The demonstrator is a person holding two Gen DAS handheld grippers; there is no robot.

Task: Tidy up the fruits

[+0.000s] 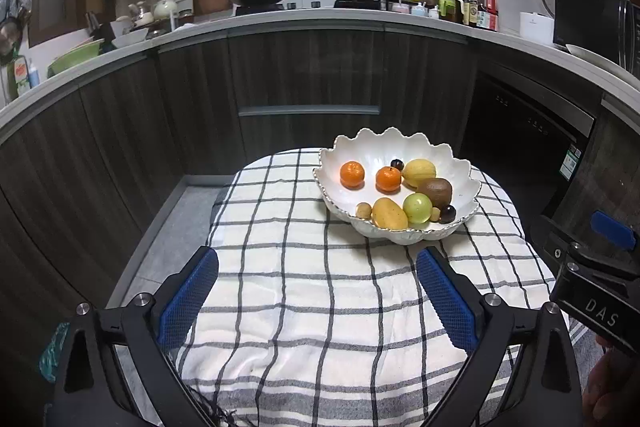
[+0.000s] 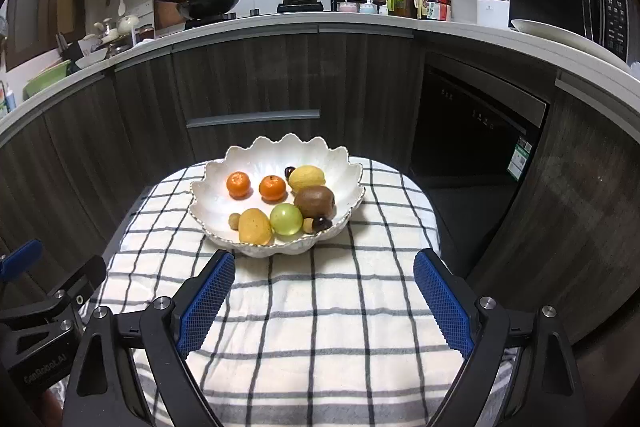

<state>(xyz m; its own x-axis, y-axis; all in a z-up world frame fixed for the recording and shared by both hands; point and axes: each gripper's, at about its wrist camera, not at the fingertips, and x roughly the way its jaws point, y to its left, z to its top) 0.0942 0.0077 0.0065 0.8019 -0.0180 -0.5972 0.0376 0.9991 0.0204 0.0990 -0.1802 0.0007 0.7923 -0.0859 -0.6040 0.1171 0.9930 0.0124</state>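
Tiny dark fruit (image 2: 289,171) (behind lemon (image 2: 307,179))

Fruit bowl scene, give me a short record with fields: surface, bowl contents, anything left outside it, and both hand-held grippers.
surface: checked cloth
bowl: two oranges, lemon, kiwi, mango, green fruit, small dark and tan fruits
outside bowl: no fruit seen
left hand-held gripper: open, empty
right hand-held gripper: open, empty
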